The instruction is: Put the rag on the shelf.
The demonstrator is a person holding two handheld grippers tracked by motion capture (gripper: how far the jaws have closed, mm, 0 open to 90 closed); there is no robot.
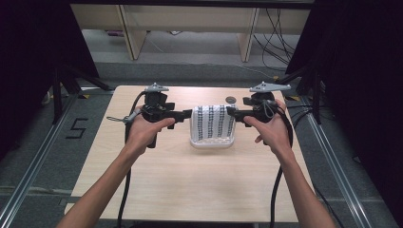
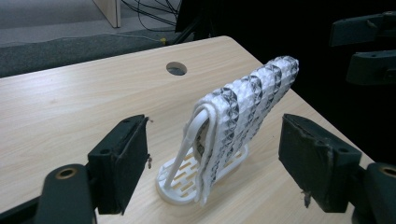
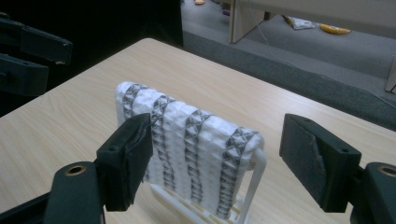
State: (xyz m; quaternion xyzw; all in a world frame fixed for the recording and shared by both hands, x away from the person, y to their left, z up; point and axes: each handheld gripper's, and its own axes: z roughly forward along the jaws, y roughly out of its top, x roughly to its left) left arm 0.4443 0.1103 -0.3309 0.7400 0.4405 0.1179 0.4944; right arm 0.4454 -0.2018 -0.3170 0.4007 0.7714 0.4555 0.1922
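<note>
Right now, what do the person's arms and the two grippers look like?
Both forearms are bare, with no sleeves in view. The left gripper and the right gripper are black, each with two blocky black jaws with worn padding. Each carries a grey three-cornered plate on top, and a black cable trails from each towards the person.

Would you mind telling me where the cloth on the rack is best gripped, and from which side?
Probably at its top fold, one end each: the cloth drapes over the white rack, so the ends stick out free. The left gripper and right gripper, both open, already face those ends from opposite sides.
</note>
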